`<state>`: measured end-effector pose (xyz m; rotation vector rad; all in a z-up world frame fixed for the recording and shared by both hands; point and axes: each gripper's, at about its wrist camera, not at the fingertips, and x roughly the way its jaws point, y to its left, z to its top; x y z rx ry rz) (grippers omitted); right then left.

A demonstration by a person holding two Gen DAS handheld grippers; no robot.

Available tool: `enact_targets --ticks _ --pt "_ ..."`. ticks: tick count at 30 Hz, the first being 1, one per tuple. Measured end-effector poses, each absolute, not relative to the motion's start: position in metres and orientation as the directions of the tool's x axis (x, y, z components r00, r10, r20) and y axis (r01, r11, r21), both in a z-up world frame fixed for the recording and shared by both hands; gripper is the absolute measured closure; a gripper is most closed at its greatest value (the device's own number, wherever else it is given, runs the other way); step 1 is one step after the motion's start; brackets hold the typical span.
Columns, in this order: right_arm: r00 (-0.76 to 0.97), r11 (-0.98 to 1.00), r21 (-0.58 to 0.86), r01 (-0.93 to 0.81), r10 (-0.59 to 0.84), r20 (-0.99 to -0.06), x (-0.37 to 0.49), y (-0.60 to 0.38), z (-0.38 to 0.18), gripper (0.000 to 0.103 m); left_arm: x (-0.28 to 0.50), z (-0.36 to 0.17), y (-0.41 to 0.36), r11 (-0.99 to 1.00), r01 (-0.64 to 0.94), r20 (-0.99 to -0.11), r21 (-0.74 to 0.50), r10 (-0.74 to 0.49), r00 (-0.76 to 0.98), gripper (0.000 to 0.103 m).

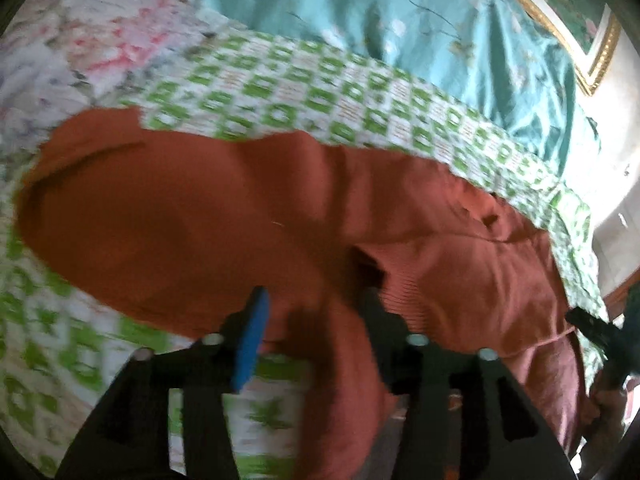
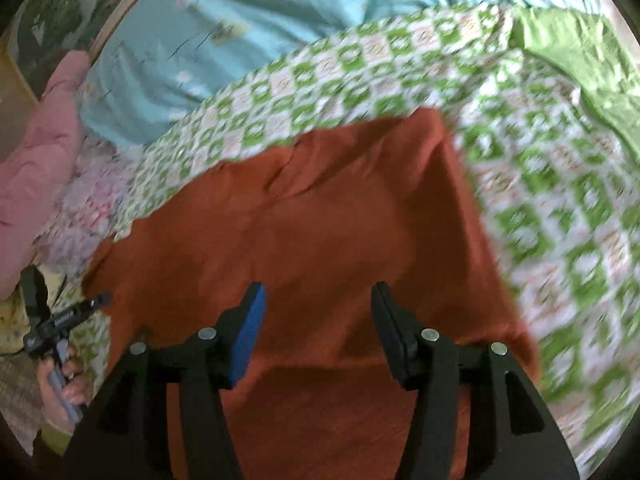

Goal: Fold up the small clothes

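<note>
garment (image 2: 320,208): rust-orange cloth, matt, ribbed knit near one edge
bedcover (image 1: 304,92): green-white printed cloth, matt
teal sheet (image 1: 420,20): smooth cloth, slight sheen
right gripper (image 2: 318,300): matt black plastic, blue pad, shiny metal pins

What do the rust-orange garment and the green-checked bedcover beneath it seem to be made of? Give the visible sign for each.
Rust-orange garment: probably a soft matte knit; ribbed band shows near its edge in the left wrist view. Green-checked bedcover: likely thin printed cotton; matte, lightly rumpled. Blur leaves both uncertain.
</note>
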<state>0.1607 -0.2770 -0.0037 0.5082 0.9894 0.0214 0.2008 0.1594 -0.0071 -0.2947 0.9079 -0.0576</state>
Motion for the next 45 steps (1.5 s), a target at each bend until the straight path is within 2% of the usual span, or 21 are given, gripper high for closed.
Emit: enact_targets --ticks 3,7,14,18,20,21,22,23,24,25,28,30,33,39,42,45 --pt "0.538 0.877 0.440 0.193 0.281 -0.795 0.153 -0.261 -0.009 0.047 0.203 -0.003 0.182 0.975 -0.131 -0.786 -0.178 -0.061 0.615 0.047" --pt "0.511 0.873 0.459 0.164 0.323 -0.797 0.148 -0.240 -0.012 0.047 0.212 -0.001 0.217 0.971 -0.232 -0.789 -0.057 0.098 0.607 0.026" --pt "0.466 0.870 0.478 0.120 0.376 -0.801 0.148 -0.211 -0.017 0.045 0.256 -0.010 0.263 0.892 -0.366 -0.740 0.265 0.432 0.515 0.015" --pt "0.451 0.858 0.501 0.115 0.404 -0.796 0.150 -0.202 -0.019 0.045 0.289 -0.032 0.285 0.867 -0.366 -0.746 0.337 0.483 0.458 0.013" --pt "0.447 0.858 0.501 0.108 0.409 -0.796 0.150 -0.198 -0.017 0.045 0.299 -0.039 0.294 0.883 -0.355 -0.758 0.307 0.453 0.470 0.015" --pt "0.445 0.859 0.502 0.105 0.411 -0.796 0.151 -0.198 -0.017 0.045 0.302 -0.039 0.298 0.893 -0.349 -0.763 0.284 0.431 0.482 0.026" --pt "0.444 0.859 0.501 0.104 0.411 -0.796 0.150 -0.197 -0.016 0.045 0.305 -0.038 0.301 0.907 -0.338 -0.774 0.249 0.397 0.494 0.048" --pt "0.444 0.859 0.501 0.104 0.411 -0.796 0.150 -0.198 -0.015 0.045 0.309 -0.035 0.306 0.925 -0.324 -0.790 0.196 0.345 0.506 0.061" --pt "0.445 0.858 0.503 0.105 0.412 -0.795 0.150 -0.199 -0.015 0.045 0.311 -0.033 0.308 0.929 -0.325 -0.796 0.178 0.331 0.507 0.085" --pt "0.446 0.857 0.504 0.106 0.412 -0.795 0.150 -0.198 -0.015 0.045 0.313 -0.031 0.309 0.929 -0.329 -0.800 0.170 0.325 0.505 0.094" --pt "0.448 0.855 0.507 0.108 0.413 -0.793 0.150 -0.199 -0.016 0.045 0.306 -0.017 0.302 0.944 -0.315 -0.802 0.102 0.265 0.536 0.100" --pt "0.451 0.852 0.512 0.110 0.417 -0.789 0.149 -0.199 -0.016 0.045 0.291 0.000 0.291 0.959 -0.281 -0.791 -0.028 0.151 0.593 0.100" --pt "0.459 0.852 0.513 0.107 0.415 -0.785 0.146 -0.201 -0.015 0.045 0.267 0.031 0.252 0.969 -0.192 -0.735 -0.157 0.016 0.678 0.100" --pt "0.498 0.846 0.518 0.123 0.399 -0.770 0.136 -0.214 -0.009 0.045 0.234 0.070 0.129 0.965 0.029 -0.630 -0.260 -0.192 0.752 0.100" --pt "0.523 0.840 0.523 0.147 0.383 -0.762 0.128 -0.227 -0.006 0.045 0.231 0.073 0.064 0.943 0.148 -0.600 -0.297 -0.305 0.740 0.100" --pt "0.547 0.836 0.517 0.185 0.349 -0.761 0.119 -0.244 -0.004 0.045 0.237 0.066 0.001 0.921 0.235 -0.606 -0.312 -0.383 0.697 0.100"
